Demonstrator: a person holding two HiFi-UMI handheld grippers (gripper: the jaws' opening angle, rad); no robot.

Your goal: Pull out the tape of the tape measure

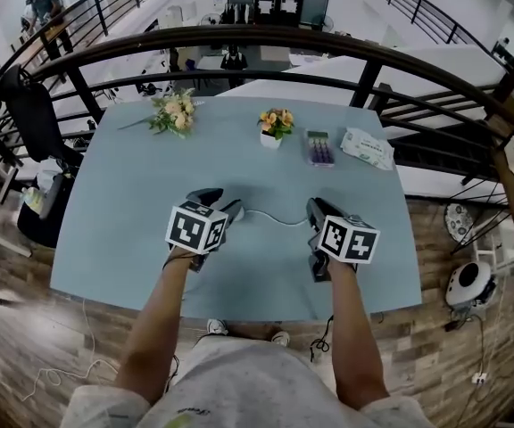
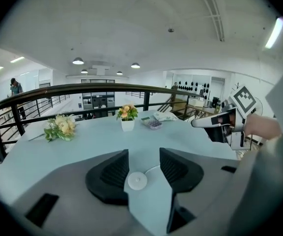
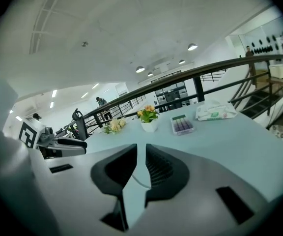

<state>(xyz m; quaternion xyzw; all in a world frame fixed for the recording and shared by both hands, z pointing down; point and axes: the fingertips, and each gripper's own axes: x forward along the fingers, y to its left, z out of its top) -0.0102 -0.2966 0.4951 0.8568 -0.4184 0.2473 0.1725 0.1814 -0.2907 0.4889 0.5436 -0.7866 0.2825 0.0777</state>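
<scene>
The tape measure is a small round white case (image 2: 137,181) low between the jaws of my left gripper (image 2: 144,154). That gripper stands open, with a clear gap between the case and its right pad. A thin white tape (image 1: 275,218) curves over the pale blue table (image 1: 123,212) from my left gripper (image 1: 232,209) to my right gripper (image 1: 315,210). The right gripper (image 3: 141,147) has its jaws nearly together, and a thin white strip of tape (image 3: 134,181) runs into the narrow gap. Both grippers hover side by side above the table's near half.
At the table's far side lie a bouquet (image 1: 175,112), a small pot of flowers (image 1: 275,123), a purple-filled box (image 1: 319,146) and a pack of wipes (image 1: 367,147). A dark railing (image 1: 266,38) curves behind the table. Cables lie on the wooden floor.
</scene>
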